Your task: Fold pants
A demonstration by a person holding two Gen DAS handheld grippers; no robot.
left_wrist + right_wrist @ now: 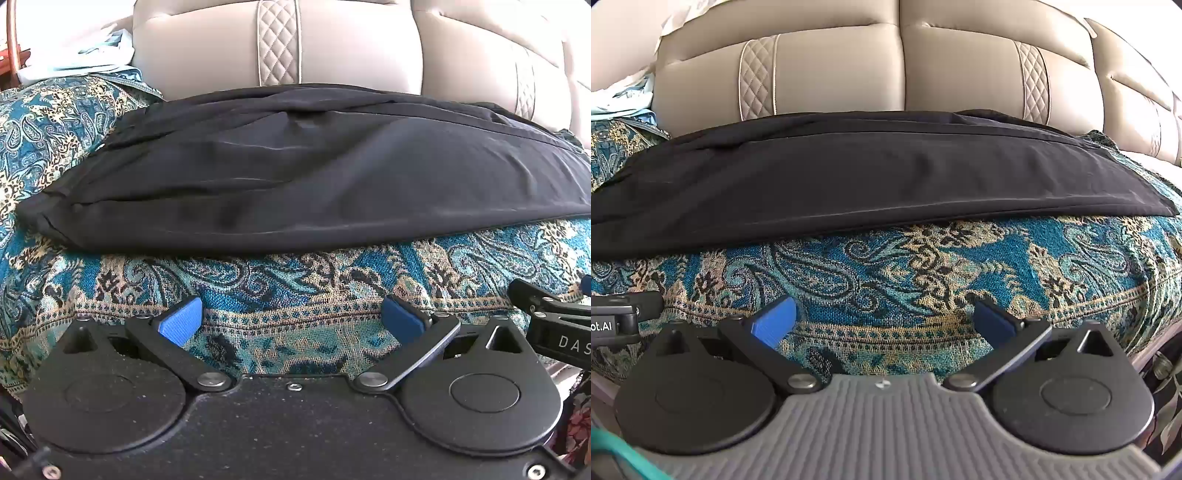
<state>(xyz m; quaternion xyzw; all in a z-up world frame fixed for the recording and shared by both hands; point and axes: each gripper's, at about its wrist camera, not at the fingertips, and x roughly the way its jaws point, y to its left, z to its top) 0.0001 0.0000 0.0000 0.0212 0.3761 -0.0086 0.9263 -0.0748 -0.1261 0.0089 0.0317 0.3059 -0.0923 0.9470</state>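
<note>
Both grippers look near identical: the left gripper (291, 319) is matte speckled black with two round disc housings, silver pivot screws and blue pads (181, 320). The right gripper (884, 325) swaps in a ribbed grey plate at 6 o'clock.

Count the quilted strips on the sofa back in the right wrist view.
2. One quilted strip rises at the left above the black pants; the other stands at the right. More may lie outside the frame.

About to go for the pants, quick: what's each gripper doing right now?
Left gripper: open, empty, short of the black pants.
Right gripper: open, empty, over the patterned cover.
</note>
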